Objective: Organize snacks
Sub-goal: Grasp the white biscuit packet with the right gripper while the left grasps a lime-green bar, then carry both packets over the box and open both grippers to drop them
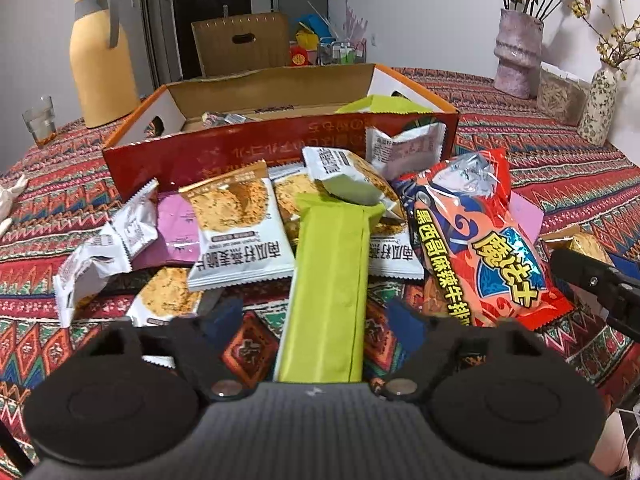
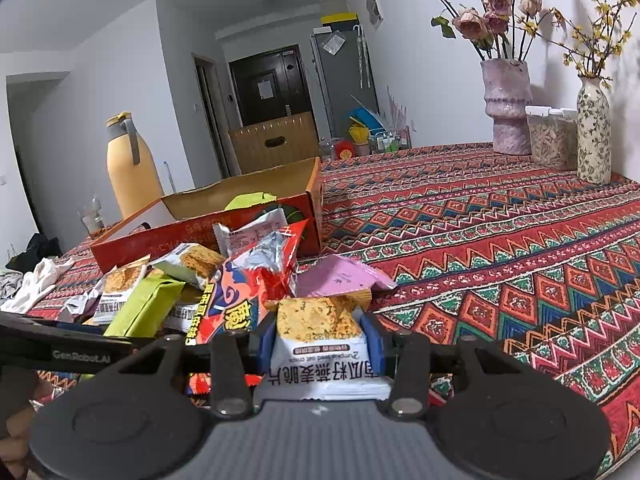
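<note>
A pile of snack packets lies on the patterned cloth in front of an open red cardboard box (image 1: pixel 224 152). My left gripper (image 1: pixel 318 316) is open, its fingers on either side of a long lime-green packet (image 1: pixel 332 276) without touching it. White oat-crisp packets (image 1: pixel 240 228) and a red-orange snack bag (image 1: pixel 484 240) lie beside it. My right gripper (image 2: pixel 320 340) is shut on a white oat-crisp packet (image 2: pixel 320 344), beside the red-orange bag (image 2: pixel 248 292) and a pink packet (image 2: pixel 340 276). The box (image 2: pixel 192 236) holds another lime-green packet (image 2: pixel 250 201).
A yellow thermos jug (image 1: pixel 100 60) and a glass (image 1: pixel 38 122) stand at the back left. Two flower vases (image 1: pixel 518 52) and a clear jar (image 1: pixel 560 92) stand at the back right. The right gripper's arm (image 1: pixel 600 284) shows at the left view's right edge.
</note>
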The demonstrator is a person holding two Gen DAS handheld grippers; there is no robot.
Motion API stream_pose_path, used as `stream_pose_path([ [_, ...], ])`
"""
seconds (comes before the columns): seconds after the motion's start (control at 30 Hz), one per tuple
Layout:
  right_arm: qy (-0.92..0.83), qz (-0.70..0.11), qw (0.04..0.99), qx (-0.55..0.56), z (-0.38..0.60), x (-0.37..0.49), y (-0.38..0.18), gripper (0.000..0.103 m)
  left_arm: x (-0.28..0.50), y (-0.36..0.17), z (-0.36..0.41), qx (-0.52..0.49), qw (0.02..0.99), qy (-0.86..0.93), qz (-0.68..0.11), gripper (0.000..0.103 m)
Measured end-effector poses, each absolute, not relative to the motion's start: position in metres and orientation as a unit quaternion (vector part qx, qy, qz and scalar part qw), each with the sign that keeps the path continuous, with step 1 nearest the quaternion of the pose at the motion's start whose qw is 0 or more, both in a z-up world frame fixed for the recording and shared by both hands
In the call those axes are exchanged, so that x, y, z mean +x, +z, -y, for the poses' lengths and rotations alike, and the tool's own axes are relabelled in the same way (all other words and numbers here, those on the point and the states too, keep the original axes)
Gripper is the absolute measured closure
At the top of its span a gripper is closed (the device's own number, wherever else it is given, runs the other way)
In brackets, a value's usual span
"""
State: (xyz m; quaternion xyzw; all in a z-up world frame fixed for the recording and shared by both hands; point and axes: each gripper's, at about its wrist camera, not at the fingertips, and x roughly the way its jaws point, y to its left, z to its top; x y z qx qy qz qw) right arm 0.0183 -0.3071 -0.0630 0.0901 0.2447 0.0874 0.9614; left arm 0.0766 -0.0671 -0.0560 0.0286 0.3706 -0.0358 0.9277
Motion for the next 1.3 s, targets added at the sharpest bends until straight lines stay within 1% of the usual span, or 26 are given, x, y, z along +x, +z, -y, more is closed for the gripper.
stream_pose_path([
  [0.03,0.088,-0.244,0.961,0.091,0.307,0.018,-0.063,0.060,0.077,-0.057,0.067,0.027,0.926,-0.037,-0.374,0.040],
  [0.07,0.089,-0.244,0.962,0.091,0.307,0.018,-0.063,0.060,0.078,-0.058,0.067,0.026,0.925,-0.038,-0.377,0.051],
  [0.13,0.089,-0.243,0.962,0.091,0.308,0.017,-0.063,0.060,0.078,-0.058,0.067,0.023,0.926,-0.040,-0.375,0.060],
  [0.17,0.089,-0.243,0.962,0.091,0.308,0.016,-0.063,0.060,0.078,-0.058,0.067,0.024,0.927,-0.039,-0.373,0.062],
  [0.7,0.085,-0.231,0.966,0.079,0.299,0.010,-0.051,0.060,0.063,-0.041,0.060,0.015,0.936,-0.050,-0.349,0.063],
  [1.3,0.099,-0.198,0.974,0.056,0.267,0.031,-0.018,0.059,0.063,0.013,0.040,0.002,0.958,-0.056,-0.281,0.063],
])
